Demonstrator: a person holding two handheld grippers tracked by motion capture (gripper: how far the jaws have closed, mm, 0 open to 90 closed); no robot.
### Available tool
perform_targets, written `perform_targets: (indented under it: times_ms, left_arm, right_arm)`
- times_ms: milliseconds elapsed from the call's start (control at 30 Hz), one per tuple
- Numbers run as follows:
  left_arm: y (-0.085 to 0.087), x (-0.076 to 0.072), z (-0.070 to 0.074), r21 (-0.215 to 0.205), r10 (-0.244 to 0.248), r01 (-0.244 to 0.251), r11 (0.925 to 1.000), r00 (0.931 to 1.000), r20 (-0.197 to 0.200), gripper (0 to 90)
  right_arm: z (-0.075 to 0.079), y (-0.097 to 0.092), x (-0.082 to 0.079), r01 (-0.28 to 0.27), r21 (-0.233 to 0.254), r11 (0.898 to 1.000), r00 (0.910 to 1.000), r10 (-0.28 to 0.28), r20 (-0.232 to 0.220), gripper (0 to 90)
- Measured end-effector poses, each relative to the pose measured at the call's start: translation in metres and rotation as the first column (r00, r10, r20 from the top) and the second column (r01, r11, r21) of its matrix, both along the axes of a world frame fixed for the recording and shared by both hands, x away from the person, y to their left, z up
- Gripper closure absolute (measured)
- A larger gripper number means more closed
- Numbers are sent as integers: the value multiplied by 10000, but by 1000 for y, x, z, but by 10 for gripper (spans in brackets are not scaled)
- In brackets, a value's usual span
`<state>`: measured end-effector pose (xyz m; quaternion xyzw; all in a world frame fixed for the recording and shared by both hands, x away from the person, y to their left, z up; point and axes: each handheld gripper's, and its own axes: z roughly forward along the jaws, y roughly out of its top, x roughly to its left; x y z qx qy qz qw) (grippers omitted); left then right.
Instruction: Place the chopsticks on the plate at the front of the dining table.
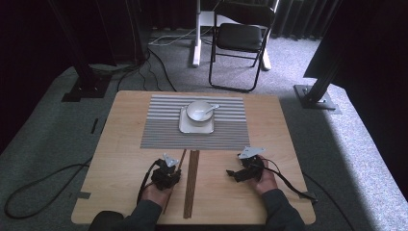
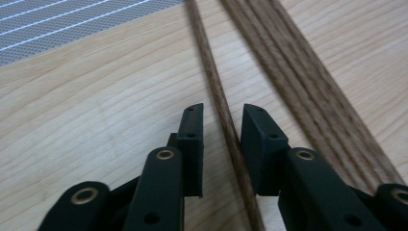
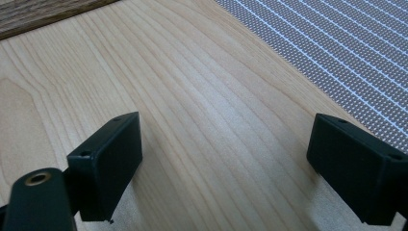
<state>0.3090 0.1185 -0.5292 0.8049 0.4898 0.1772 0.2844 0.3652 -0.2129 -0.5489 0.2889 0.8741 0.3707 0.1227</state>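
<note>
The left gripper (image 2: 222,126) has its jaws narrowed around a single brown stick (image 2: 217,96) — not quite pinching it — with the stick bundle (image 2: 308,91) just beside; the right gripper (image 3: 223,159) gapes wide over bare table (image 3: 202,96).

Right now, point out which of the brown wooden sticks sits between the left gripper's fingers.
The single thin brown wooden stick lying apart, left of the bundled sticks; the left gripper straddles it.

One bowl (image 1: 198,110), one spoon (image 1: 210,109)

A light wooden table (image 1: 120,144) fills the frame's centre. On it lie a striped grey mat (image 1: 163,130) at upper centre and dark wooden sticks (image 1: 192,183) at lower centre.
</note>
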Motion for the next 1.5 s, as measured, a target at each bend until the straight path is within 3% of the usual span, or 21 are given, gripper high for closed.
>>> perform_targets:
  times_ms: [333, 967, 1500]
  left_arm:
    - [14, 6, 1, 195, 520, -520, 9985, 9986, 4, 827]
    - [21, 7, 2, -414, 251, -260, 9988, 9995, -202, 838]
    - [25, 10, 3, -925, 518, -549, 9942, 9980, -354, 838]
  right_arm:
    - [0, 0, 0, -1, -1, 10000, 10000, 1, 0, 116]
    - [0, 0, 0, 2, 0, 10000, 10000, -2, -2, 116]
    - [0, 0, 0, 1, -3, 10000, 10000, -1, 1, 116]
